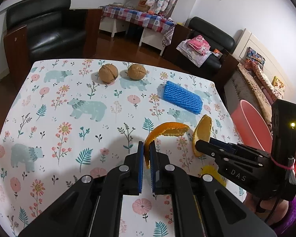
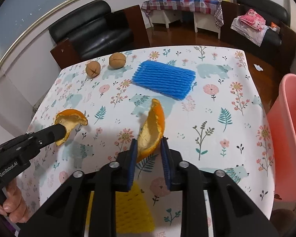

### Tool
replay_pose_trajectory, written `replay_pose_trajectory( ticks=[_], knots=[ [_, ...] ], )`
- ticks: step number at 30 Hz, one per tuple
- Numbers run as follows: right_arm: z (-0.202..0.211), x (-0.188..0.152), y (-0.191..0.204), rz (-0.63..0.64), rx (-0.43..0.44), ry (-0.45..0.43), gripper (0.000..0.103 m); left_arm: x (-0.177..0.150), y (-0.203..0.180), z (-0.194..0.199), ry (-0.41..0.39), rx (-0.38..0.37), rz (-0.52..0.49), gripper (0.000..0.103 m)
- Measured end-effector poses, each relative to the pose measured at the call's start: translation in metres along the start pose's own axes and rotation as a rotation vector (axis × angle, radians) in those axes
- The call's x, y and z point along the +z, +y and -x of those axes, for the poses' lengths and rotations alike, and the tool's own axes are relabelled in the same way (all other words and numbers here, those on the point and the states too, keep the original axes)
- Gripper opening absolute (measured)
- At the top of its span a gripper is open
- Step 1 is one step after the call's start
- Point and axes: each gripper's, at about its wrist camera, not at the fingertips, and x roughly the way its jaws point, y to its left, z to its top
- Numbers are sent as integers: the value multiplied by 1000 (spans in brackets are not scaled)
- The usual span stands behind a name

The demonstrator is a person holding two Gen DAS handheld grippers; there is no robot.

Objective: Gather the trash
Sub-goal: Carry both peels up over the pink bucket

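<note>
Left gripper (image 1: 146, 154), right gripper (image 2: 149, 148): black bodies, blue ribbed pads, silver pivot screws; "DAS" and "GenRobot.AI" lettering; pink band.

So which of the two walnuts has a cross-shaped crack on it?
The walnut nearer the table's left edge; its shell shows crossing splits, while the other walnut beside it shows a single seam.

On your table (image 1: 49, 106), two walnuts (image 1: 108, 73) sit at the far edge, the foam sleeve (image 1: 182, 97) right of them, the bin (image 2: 290, 134) beside the table's right edge.
</note>
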Motion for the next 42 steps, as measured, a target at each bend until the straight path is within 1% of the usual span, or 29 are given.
replay_pose_trajectory(
  ticks=[1,4,12,27,36,42],
  knots=[
    [1,0,0,4,-4,-3,11,0,0,0,0,1,2,5],
    [4,-2,0,9,-5,-11,7,-1,-1,0,1,6,6,5],
    [27,-8,3,34,17,-48,6,-1,-7,9,-13,11,15,5],
    [79,-9,-14,-16,43,-159,6,5,-41,33,-53,4,-8,5],
    [104,-15,-42,-77,25,-208,6,8,-80,41,-73,-16,-45,5],
    [124,-21,-70,-135,-5,-251,6,11,-109,40,-75,-37,-79,5]
  ],
)
